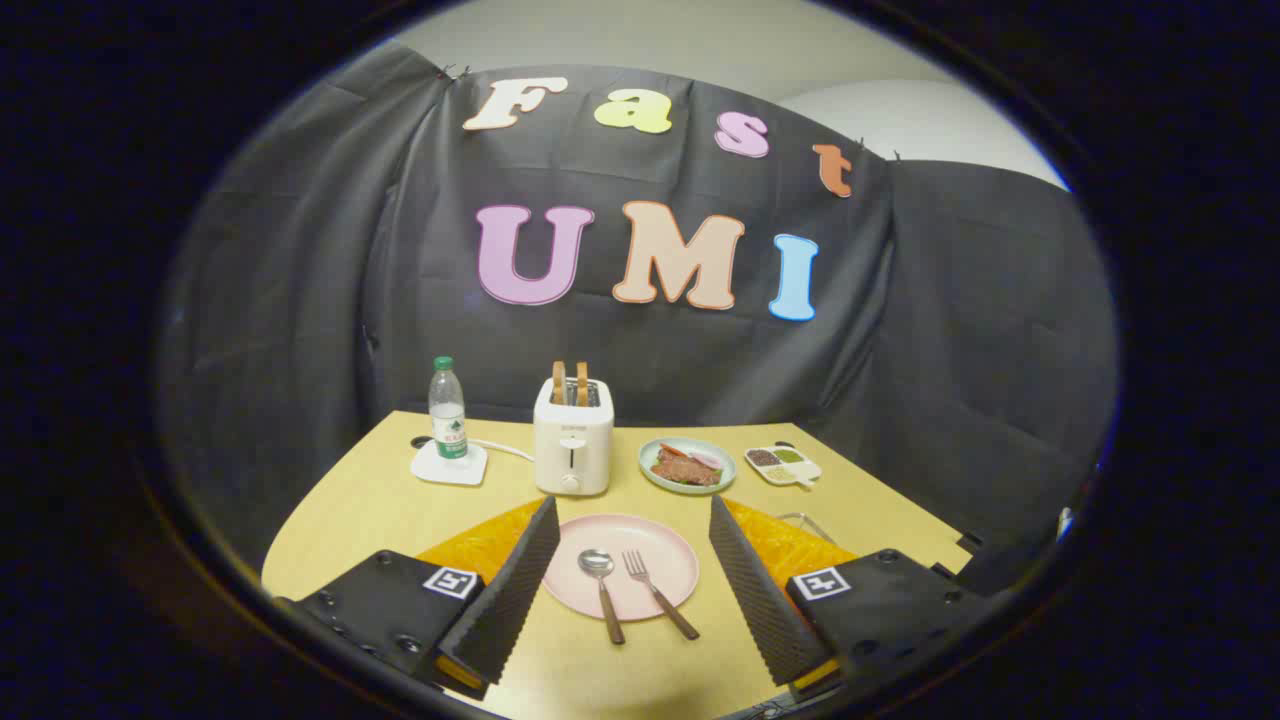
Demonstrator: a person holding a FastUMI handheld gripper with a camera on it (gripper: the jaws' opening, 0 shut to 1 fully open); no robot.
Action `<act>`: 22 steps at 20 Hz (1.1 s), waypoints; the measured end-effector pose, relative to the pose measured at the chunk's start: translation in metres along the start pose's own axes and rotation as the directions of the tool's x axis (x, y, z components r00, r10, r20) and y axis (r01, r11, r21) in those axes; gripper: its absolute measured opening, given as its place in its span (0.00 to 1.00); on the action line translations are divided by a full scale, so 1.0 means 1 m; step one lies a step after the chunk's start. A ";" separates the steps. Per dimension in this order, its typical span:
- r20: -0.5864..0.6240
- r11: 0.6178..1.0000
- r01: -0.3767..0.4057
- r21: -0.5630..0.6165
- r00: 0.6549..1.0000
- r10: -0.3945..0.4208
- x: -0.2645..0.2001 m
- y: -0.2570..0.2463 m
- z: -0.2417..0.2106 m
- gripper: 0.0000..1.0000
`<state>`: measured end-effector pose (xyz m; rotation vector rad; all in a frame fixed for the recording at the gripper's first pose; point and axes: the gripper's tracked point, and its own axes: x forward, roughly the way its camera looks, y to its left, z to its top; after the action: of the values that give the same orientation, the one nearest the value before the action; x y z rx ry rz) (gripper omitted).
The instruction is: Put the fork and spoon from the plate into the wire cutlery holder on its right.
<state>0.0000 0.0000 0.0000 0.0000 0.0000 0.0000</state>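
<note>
In the gripper view, the gripper [632, 560] hangs above the tabletop [380, 500] with jaws wide and empty; in the lower middle of the frame, spoon [602, 585] and fork [658, 592] lie side by side on the pink plate [660, 555] between them. Best to descend on one handle, squarely. The wire holder [805, 522] is mostly hidden behind the right finger.

Pink round plates [640, 560]: one
Wooden-handled metal spoons [600, 585]: one
Wooden-handled metal forks [655, 590]: one
White two-slot toasters [572, 450]: one
Toast slices: two
Green-capped clear plastic bottles [447, 408]: one
Pale green food plates [687, 466]: one
White divided dishes [783, 465]: one
</note>
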 end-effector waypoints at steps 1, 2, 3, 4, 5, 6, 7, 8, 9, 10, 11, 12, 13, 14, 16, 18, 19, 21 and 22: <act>0.000 1.000 0.007 -0.003 1.000 -0.007 0.001 -0.002 0.001 0.98; 0.000 1.000 0.011 -0.005 1.000 -0.011 0.003 -0.004 0.000 0.98; 0.000 1.000 0.014 -0.007 1.000 -0.014 0.004 -0.006 0.000 0.98; 0.000 1.000 0.015 -0.008 1.000 -0.015 0.004 -0.008 0.000 0.98; 0.003 1.000 0.013 -0.008 1.000 -0.013 0.004 -0.009 0.001 0.98; 0.005 1.000 0.009 -0.009 1.000 -0.009 0.004 -0.009 0.000 0.98; 0.006 1.000 0.003 -0.010 1.000 -0.003 0.003 -0.009 0.001 0.98; 0.006 1.000 -0.002 -0.012 1.000 0.003 0.003 -0.010 0.000 0.98; 0.006 1.000 -0.008 -0.014 1.000 0.008 0.003 -0.010 0.000 0.98; 0.006 1.000 -0.014 -0.017 1.000 0.014 0.003 -0.011 -0.001 0.98; 0.007 1.000 -0.020 -0.020 1.000 0.020 0.002 -0.012 0.000 0.98; 0.007 0.999 -0.026 -0.023 1.000 0.026 0.001 -0.013 -0.001 0.98; 0.007 0.999 -0.033 -0.025 0.999 0.033 0.000 -0.014 -0.002 0.98; 0.005 0.999 -0.038 -0.027 0.999 0.038 0.000 -0.015 -0.003 0.98; 0.002 0.998 -0.048 -0.033 0.999 0.049 0.000 -0.017 -0.005 0.98; 0.001 0.998 -0.057 -0.033 0.998 0.057 0.001 -0.019 -0.006 0.98; -0.001 0.998 -0.062 -0.032 0.998 0.062 0.002 -0.020 -0.007 0.98; -0.008 0.997 -0.071 -0.038 0.997 0.071 0.005 -0.022 -0.010 0.98; -0.013 0.996 -0.077 -0.046 0.997 0.076 0.007 -0.022 -0.012 0.98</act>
<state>0.0073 -0.0224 -0.0123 -0.0462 0.0108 0.0766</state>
